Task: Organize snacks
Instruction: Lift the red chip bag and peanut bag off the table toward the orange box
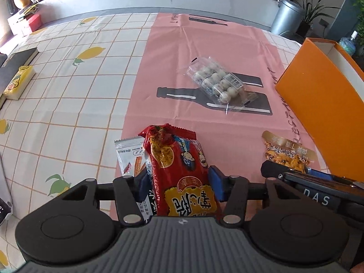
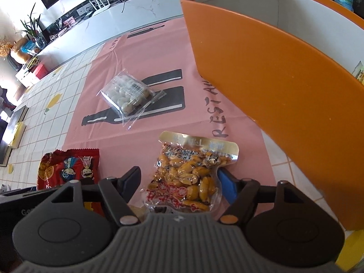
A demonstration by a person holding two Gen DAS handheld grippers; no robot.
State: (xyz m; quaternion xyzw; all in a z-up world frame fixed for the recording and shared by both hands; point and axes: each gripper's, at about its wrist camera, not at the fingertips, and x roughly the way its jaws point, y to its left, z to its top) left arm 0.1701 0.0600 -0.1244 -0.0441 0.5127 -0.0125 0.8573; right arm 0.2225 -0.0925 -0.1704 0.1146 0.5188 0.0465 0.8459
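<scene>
My left gripper (image 1: 179,182) is shut on a red snack packet (image 1: 179,170), with a small white sachet (image 1: 129,157) pressed against the packet's left side. My right gripper (image 2: 179,182) has its jaws around a clear bag of yellow beans (image 2: 188,175); the bag fills the gap and both pads touch it. That bag also shows in the left wrist view (image 1: 286,154), and the red packet in the right wrist view (image 2: 68,168). A clear pack of white balls (image 1: 216,82) (image 2: 127,95) lies on the pink mat (image 1: 173,52). An orange box (image 2: 273,86) (image 1: 318,104) stands open at the right.
A yellow-and-white carton (image 1: 18,82) and a dark book (image 1: 16,63) lie at the left table edge on the checked lemon cloth (image 1: 79,91). A grey bin (image 1: 286,16) and plants stand beyond the far edge.
</scene>
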